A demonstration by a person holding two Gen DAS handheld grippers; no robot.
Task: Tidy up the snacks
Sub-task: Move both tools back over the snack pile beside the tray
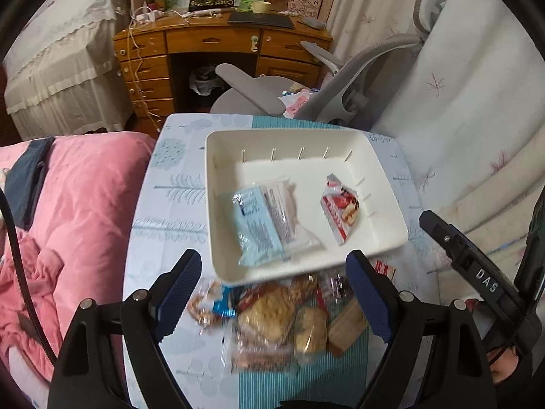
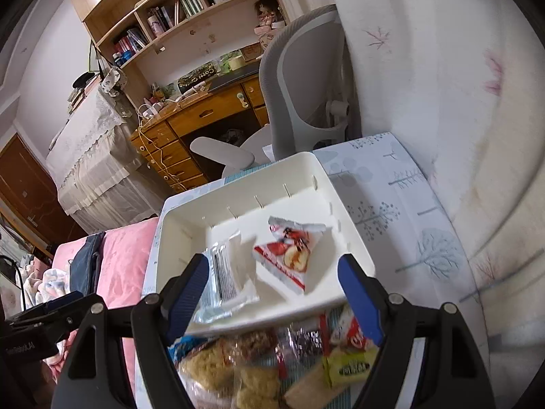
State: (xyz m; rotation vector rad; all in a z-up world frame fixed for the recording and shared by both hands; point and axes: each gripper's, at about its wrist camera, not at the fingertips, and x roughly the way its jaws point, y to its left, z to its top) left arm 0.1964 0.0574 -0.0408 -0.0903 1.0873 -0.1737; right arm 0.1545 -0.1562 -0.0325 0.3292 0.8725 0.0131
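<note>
Both tools stand wide with nothing between their pads: the left gripper (image 1: 272,293) and right gripper (image 2: 276,303) hang over the heap of snacks (image 1: 282,320) at the table's (image 1: 163,238) near edge. The white tray (image 1: 218,177) sits mid-table, holding a pale blue packet (image 1: 255,225) and a red packet (image 1: 340,208) (laid apart, likely to sort by kind).

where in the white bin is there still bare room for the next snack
Bare floor runs along the slotted back wall of the white bin, and between the pale blue packet and red packet. The snack pile in front of the bin is crowded.
</note>
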